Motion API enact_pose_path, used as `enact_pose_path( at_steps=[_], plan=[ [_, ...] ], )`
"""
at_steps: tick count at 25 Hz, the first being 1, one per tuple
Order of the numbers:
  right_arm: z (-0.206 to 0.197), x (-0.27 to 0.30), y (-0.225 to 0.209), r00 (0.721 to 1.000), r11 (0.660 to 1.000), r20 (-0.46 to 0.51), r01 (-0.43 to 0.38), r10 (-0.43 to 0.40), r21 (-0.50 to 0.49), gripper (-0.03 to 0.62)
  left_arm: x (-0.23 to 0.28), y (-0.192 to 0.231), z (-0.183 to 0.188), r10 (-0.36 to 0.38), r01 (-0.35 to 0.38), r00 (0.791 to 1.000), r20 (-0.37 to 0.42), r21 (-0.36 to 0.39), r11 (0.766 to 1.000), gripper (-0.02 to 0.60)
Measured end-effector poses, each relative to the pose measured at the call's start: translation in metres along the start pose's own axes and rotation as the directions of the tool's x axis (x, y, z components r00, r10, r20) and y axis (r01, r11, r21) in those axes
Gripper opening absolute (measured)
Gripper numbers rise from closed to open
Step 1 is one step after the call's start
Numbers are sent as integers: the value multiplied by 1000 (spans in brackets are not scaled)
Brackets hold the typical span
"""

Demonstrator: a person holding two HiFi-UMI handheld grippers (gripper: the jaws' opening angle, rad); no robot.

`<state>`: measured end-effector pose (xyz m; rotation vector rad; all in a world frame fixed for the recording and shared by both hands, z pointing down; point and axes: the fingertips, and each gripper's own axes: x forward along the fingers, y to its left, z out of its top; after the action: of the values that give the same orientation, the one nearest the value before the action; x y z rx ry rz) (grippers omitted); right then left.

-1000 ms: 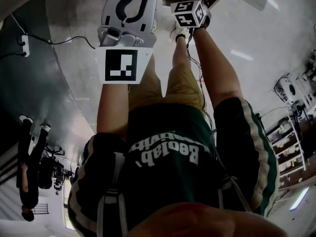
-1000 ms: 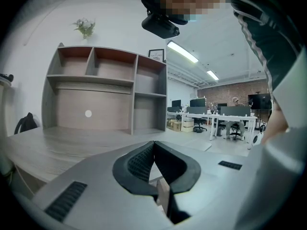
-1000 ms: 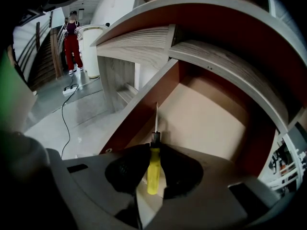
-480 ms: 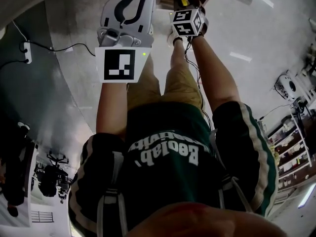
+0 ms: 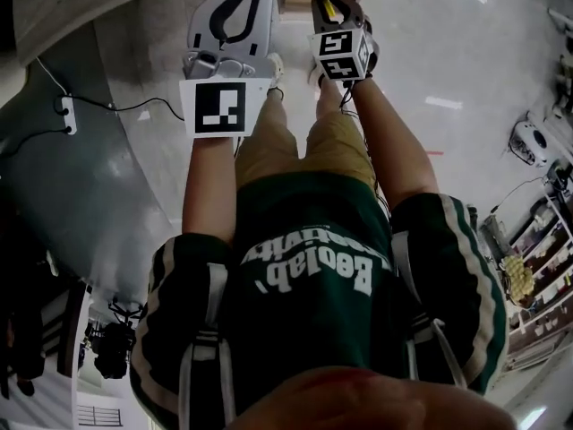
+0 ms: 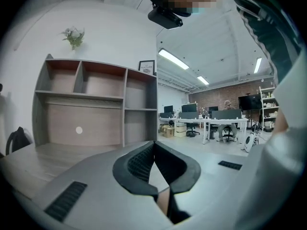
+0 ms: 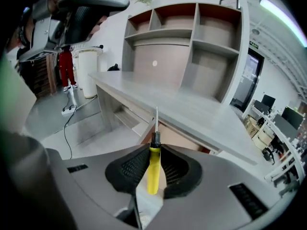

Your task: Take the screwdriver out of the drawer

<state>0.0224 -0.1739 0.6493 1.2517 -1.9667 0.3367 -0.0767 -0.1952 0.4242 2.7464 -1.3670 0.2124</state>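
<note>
Yellow-handled screwdriver [image 7: 153,174], black collar, thin metal shaft, in right gripper [image 7: 154,148]

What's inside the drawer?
Only a bare brown inner panel of the open drawer shows; the rest is hidden behind the right gripper. The screwdriver is out, clamped in that gripper.

Wide passage over the bare desk top [image 7: 192,107], right up to the shelf unit [image 7: 192,37] walling its back edge. Under the front edge the pulled-out drawer [image 7: 180,137] juts out — open floor [image 7: 53,128] to its left.
</note>
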Motion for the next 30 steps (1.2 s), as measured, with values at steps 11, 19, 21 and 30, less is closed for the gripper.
enact_pose_path(
  at_steps=[11, 19, 21, 30],
  plan=[
    [77, -126, -25, 987, 990, 138, 65, -82, 124, 86, -21, -16, 86, -61, 60, 997, 46, 24, 998, 18],
    [135, -221, -54, 952, 984, 277, 84, -126, 160, 86, -43, -56, 153, -92, 90, 992, 82, 35, 995, 18],
    [144, -245, -57, 942, 983, 308, 87, -135, 162, 86, -50, -67, 170, -97, 92, 989, 112, 54, 994, 18],
    [153, -348, -77, 894, 977, 421, 71, -152, 202, 86, -76, -121, 213, -55, 49, 993, 109, 59, 997, 18]
  ],
)
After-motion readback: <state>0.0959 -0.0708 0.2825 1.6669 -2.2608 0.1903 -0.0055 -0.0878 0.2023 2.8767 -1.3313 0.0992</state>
